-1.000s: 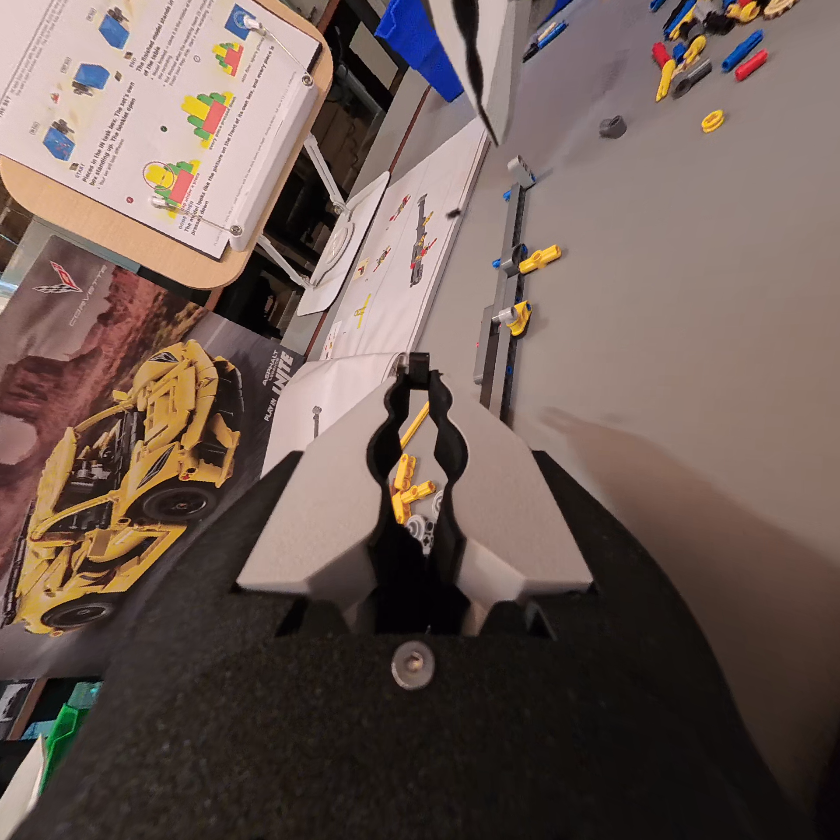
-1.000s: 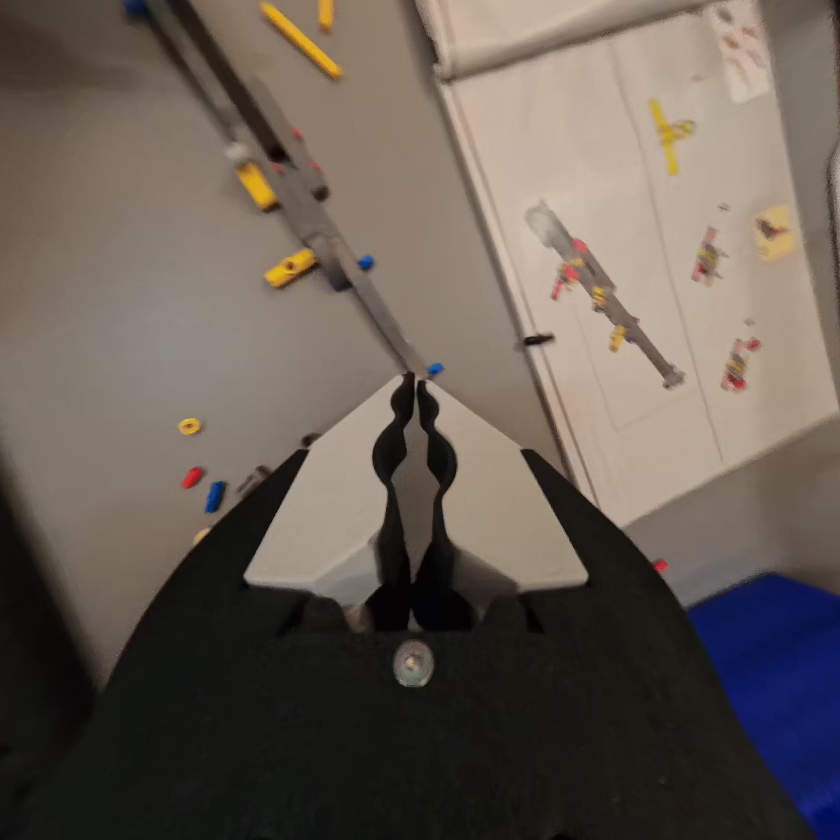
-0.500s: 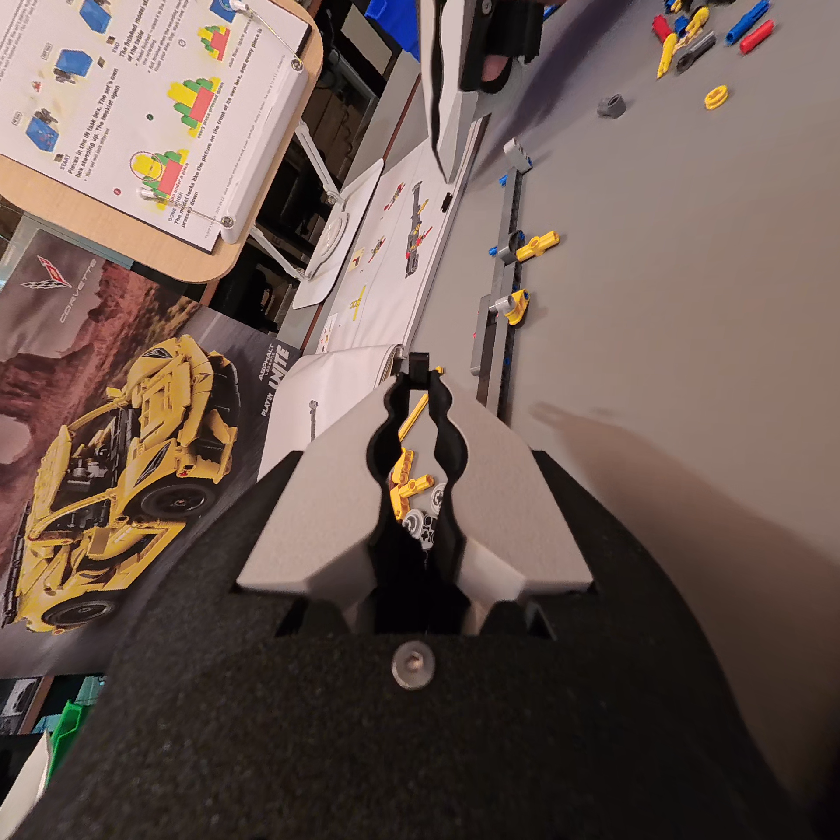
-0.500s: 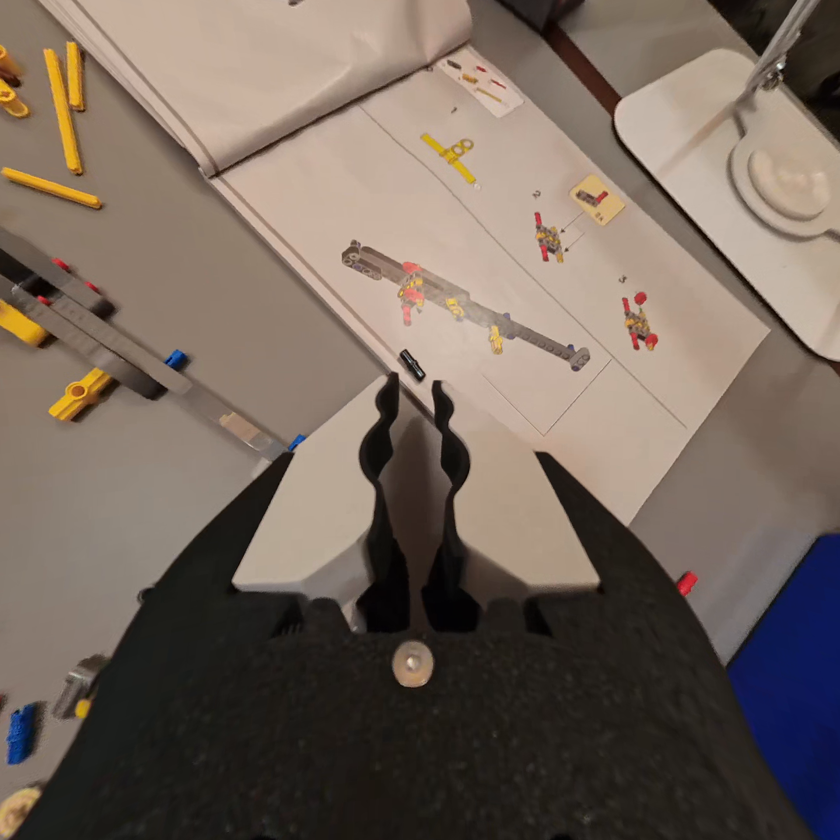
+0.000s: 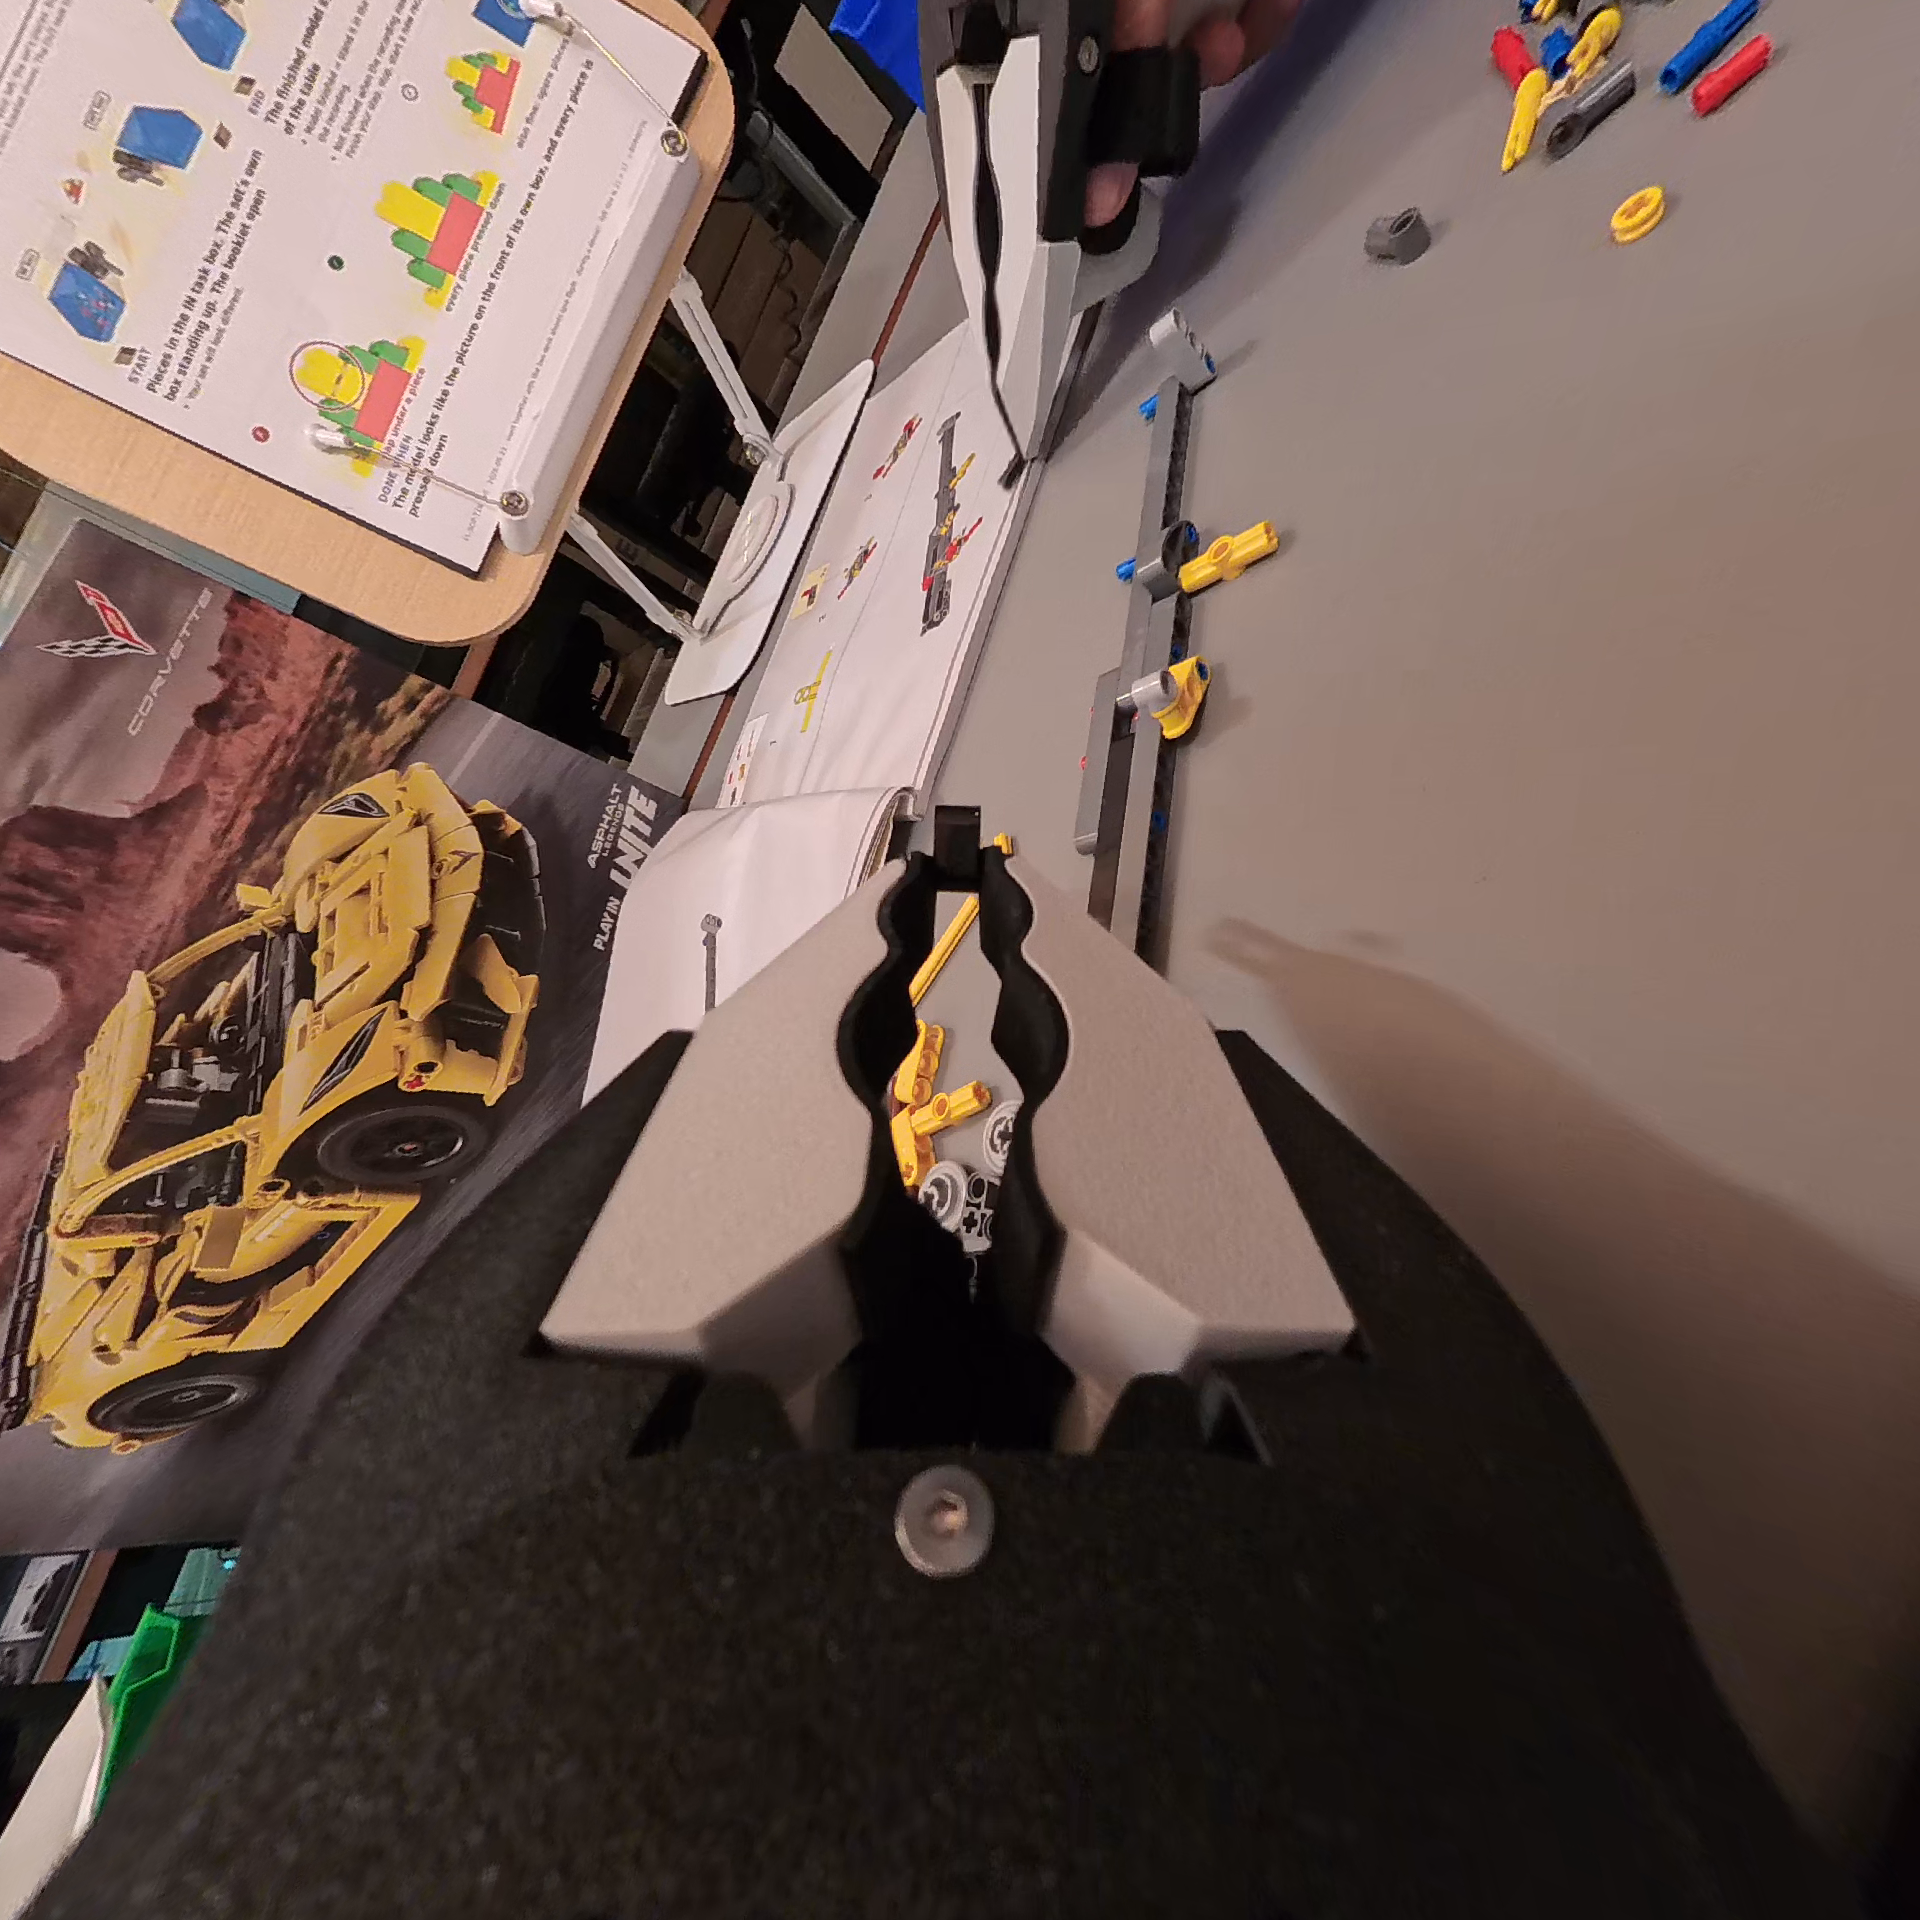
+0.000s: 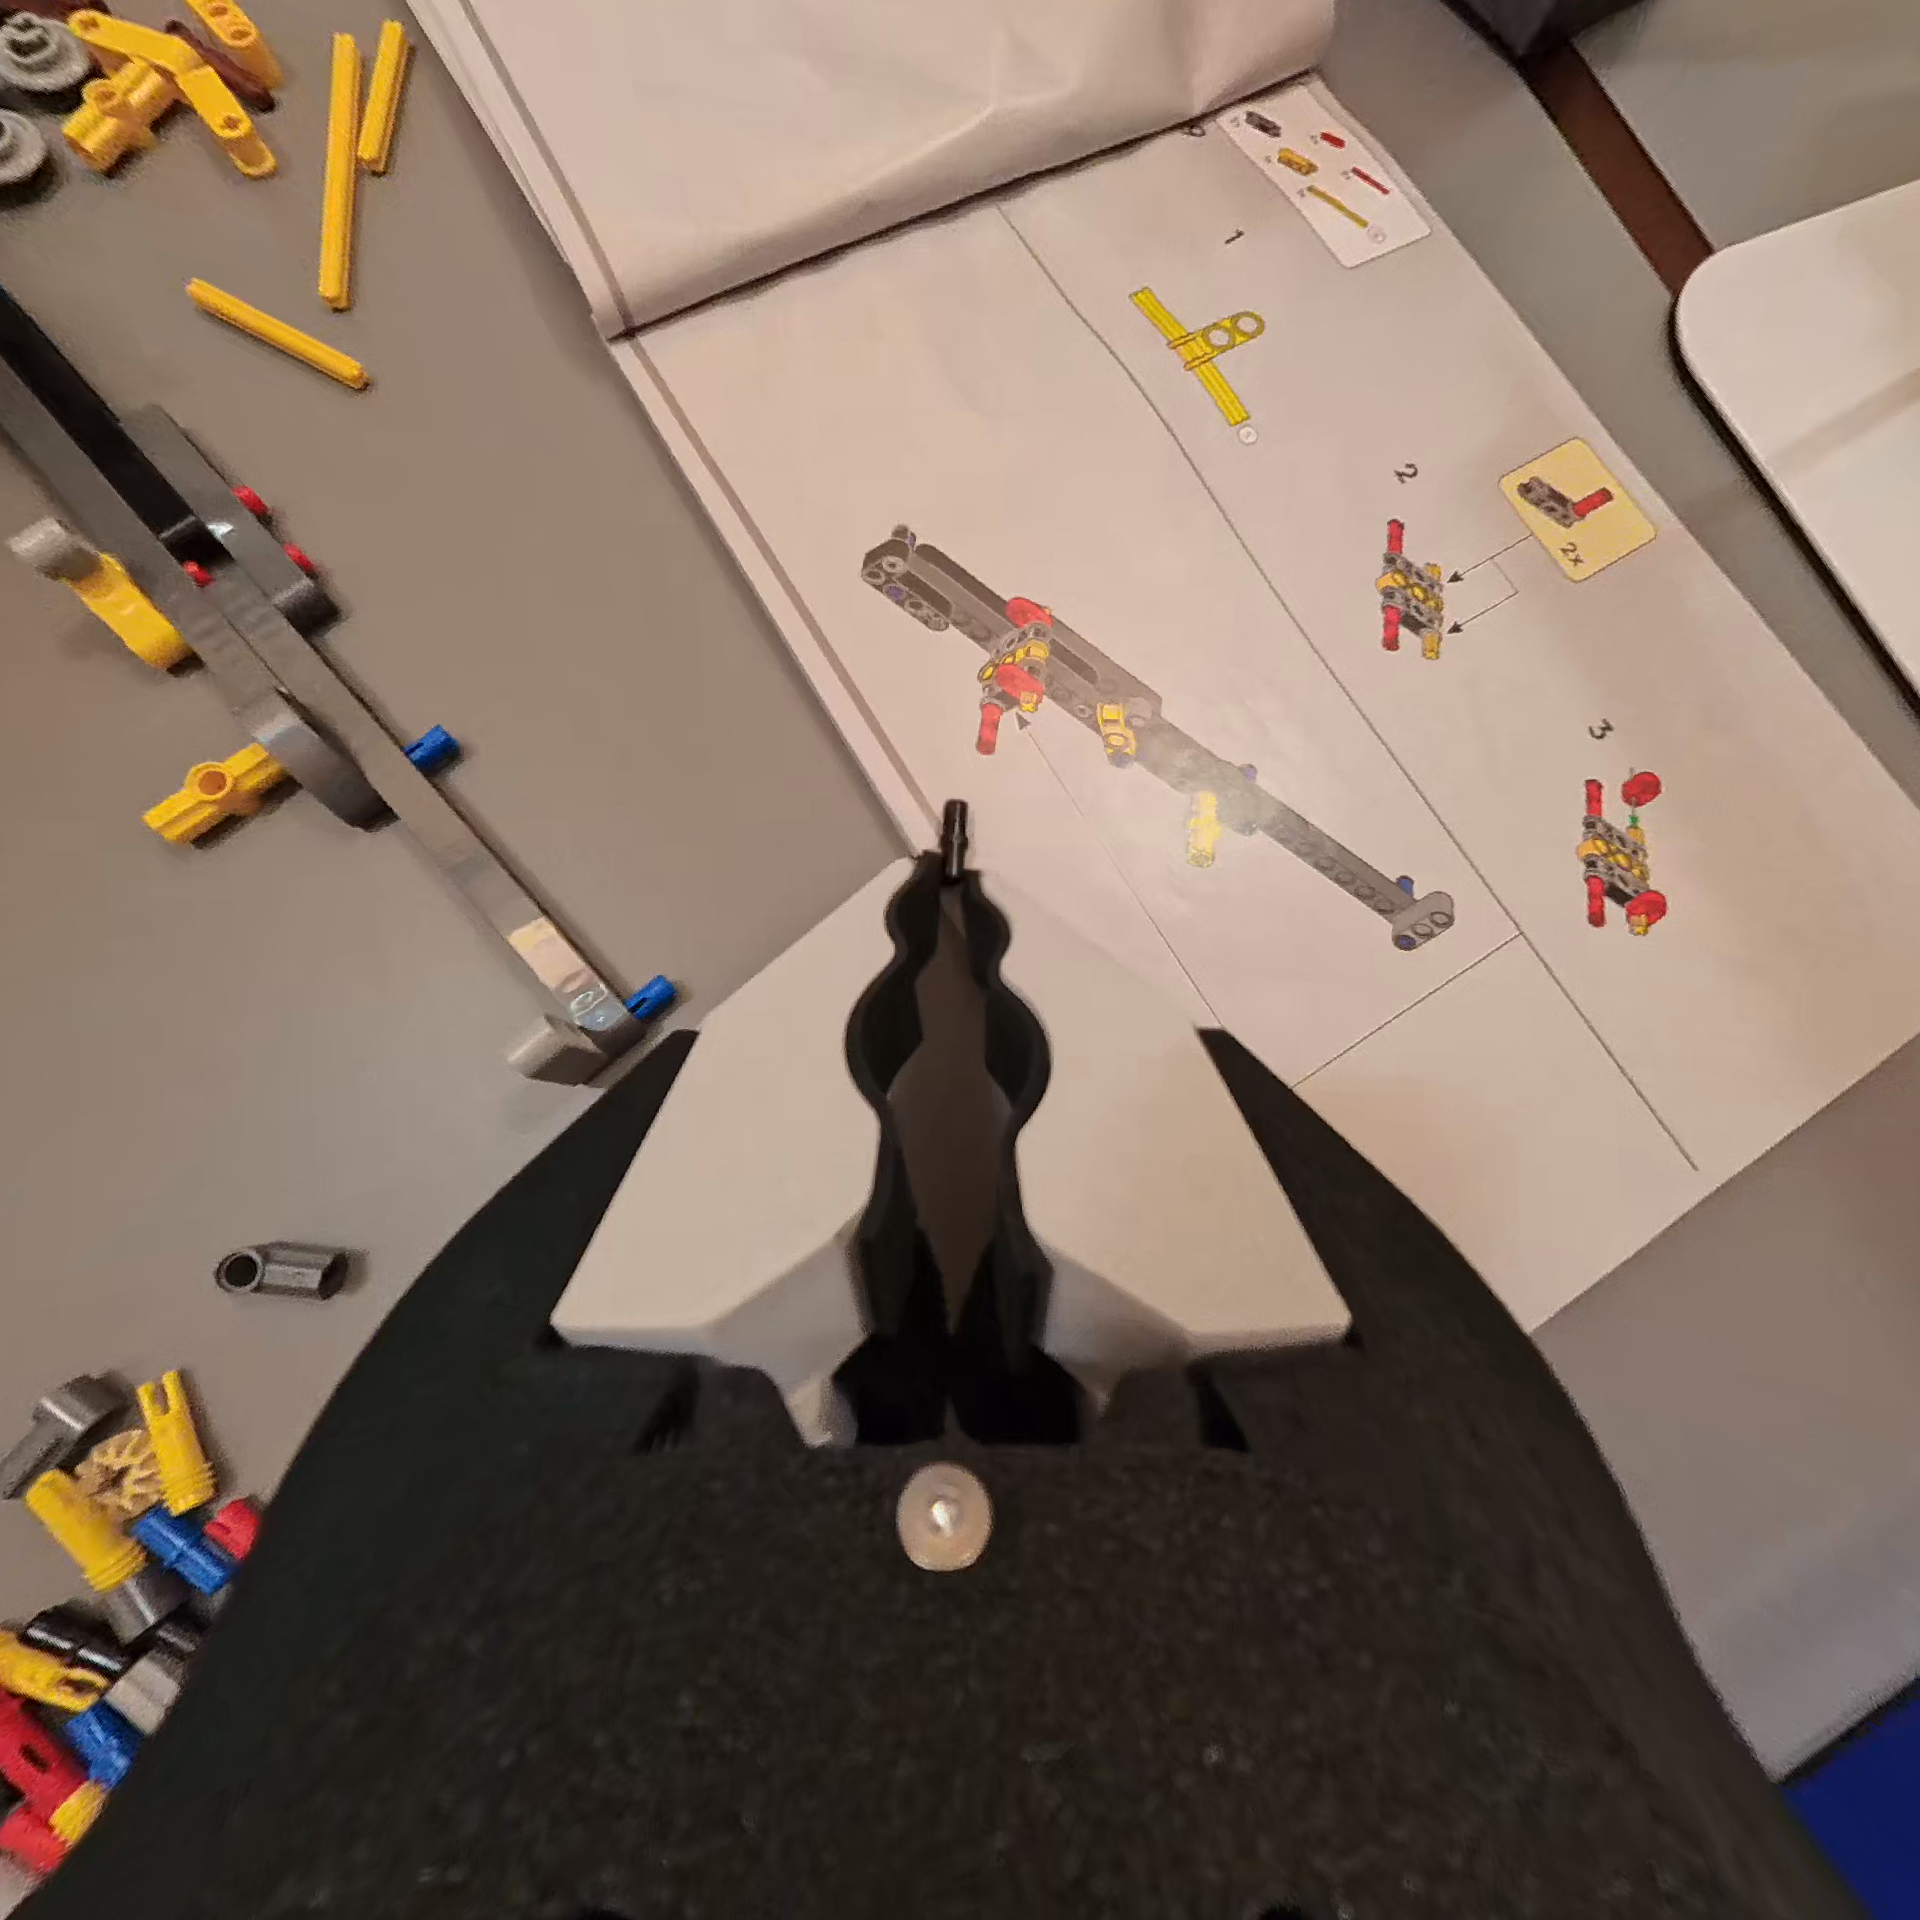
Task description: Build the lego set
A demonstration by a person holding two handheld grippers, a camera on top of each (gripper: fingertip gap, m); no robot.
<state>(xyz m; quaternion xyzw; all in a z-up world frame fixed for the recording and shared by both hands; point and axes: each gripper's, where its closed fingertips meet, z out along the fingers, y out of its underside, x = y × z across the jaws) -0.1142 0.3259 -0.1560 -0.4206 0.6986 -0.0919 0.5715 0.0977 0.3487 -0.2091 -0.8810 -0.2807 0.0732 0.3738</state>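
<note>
My left gripper (image 5: 954, 862) is shut on a small black piece (image 5: 956, 831) and holds it above the table near the folded booklet page. My right gripper (image 6: 948, 868) is shut on a small black pin (image 6: 953, 823) at the edge of the open instruction booklet (image 6: 1195, 499). The right gripper also shows in the left wrist view (image 5: 1013, 457), tips down at the booklet edge. The long grey beam assembly (image 6: 312, 717) with yellow connectors and blue pins lies left of the booklet. It also shows in the left wrist view (image 5: 1158, 665).
Loose parts lie at bottom left (image 6: 94, 1538), with yellow axles (image 6: 338, 166) and a dark grey connector (image 6: 281, 1270). The set box with a yellow car (image 5: 260, 1039) and a board with a sheet (image 5: 312, 208) stand left. A white stand base (image 6: 1829, 364) is beyond the booklet. Across from one pair of fingers to the other is roughly 25 centimeters. My right tips are roughly 12 centimeters from the dark grey connector (image 6: 281, 1270). My left wrist view (image 5: 1370, 230) looks at it from another angle.
My right gripper swung from the beam to the booklet edge, opened, then closed on the black pin. My left gripper has hardly moved and still holds its black piece.
</note>
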